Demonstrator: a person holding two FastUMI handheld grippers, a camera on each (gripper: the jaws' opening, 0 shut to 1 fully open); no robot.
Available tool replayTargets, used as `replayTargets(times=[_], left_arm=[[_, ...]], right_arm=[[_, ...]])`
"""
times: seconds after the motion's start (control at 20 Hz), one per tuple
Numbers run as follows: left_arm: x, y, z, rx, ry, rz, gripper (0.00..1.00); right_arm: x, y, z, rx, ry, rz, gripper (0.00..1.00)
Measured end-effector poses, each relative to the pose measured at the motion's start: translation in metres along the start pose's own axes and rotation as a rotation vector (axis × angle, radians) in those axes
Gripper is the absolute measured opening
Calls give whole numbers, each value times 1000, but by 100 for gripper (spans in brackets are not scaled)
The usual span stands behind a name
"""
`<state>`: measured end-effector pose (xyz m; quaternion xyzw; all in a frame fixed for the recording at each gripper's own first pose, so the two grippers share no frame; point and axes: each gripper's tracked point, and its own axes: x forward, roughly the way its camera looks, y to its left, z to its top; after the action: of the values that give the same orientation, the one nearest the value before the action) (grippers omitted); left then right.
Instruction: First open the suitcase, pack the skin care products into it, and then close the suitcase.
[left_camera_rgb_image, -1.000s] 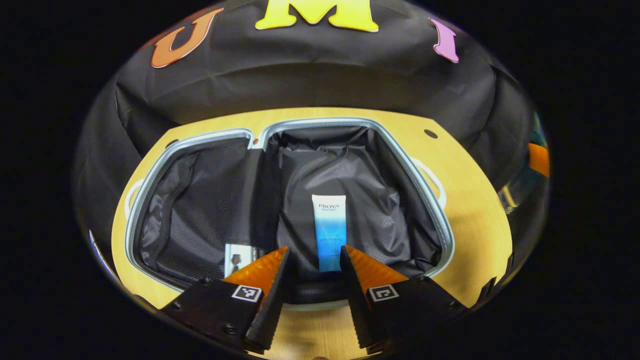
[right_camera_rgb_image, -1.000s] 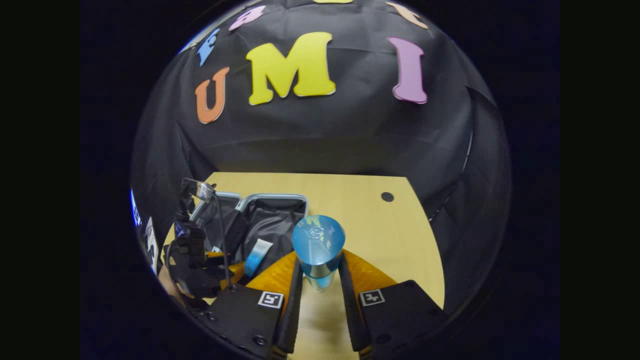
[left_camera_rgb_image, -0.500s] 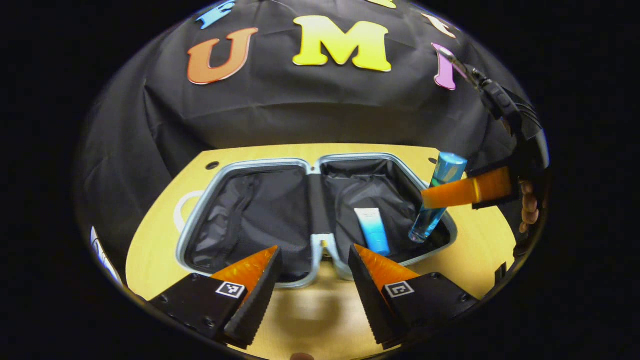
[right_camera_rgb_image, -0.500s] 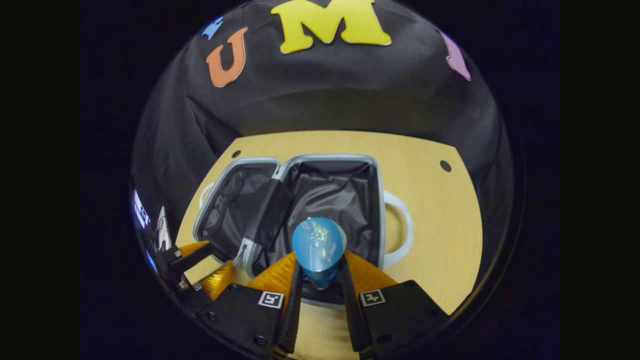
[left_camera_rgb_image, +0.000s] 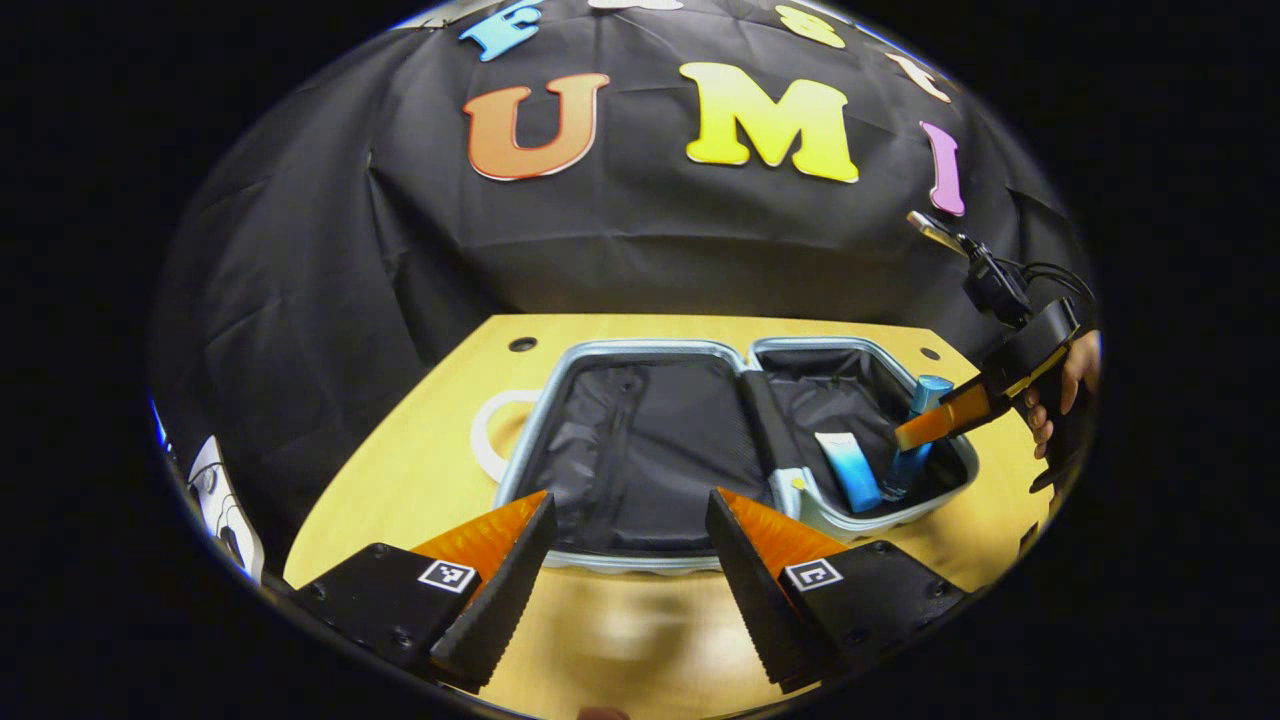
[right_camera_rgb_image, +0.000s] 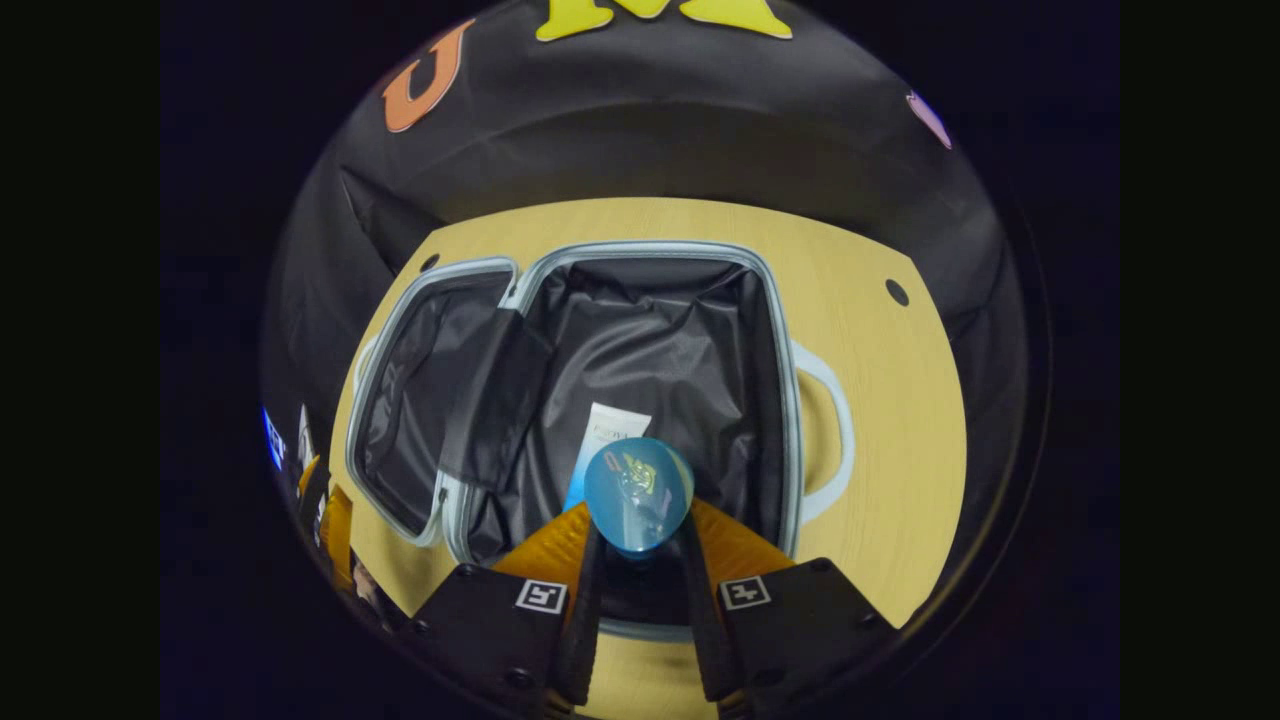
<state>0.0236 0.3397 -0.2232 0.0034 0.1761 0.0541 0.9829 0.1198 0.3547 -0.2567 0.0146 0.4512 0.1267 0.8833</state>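
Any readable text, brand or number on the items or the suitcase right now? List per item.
Tube: print near its top, too blurred to read.
Bottle: yellowish mark or glint on the cap, unreadable.
Left gripper, right gripper: square coded tags, no words.
Suitcase: none.

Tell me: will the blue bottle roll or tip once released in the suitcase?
The blue bottle, held upright by the right tongs, looks tall and narrow, so it probably tips. Being round, it may roll toward the tube, though the soft lining should slow it.

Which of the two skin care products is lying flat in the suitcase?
The tube. It lies on the lining of the suitcase, while the bottle is held upright by the right gripper.
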Motion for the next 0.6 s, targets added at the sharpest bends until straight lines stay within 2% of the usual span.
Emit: replayTargets(times=[0.1,0.2,0.4,0.6], left_arm=[[2,17,7,-2,-26,25,96],[8,40,13,8,-53,61,96],[25,83,12,-5,-43,145,96],[39,115,4,-28,-13,201,96]], right_arm=[[12,-2,10,36,-2,-7,39],[27,-2,14,72,23,-20,36],[51,-8,13,161,107,-74,39],[60,-13,10,245,149,-101,36]])
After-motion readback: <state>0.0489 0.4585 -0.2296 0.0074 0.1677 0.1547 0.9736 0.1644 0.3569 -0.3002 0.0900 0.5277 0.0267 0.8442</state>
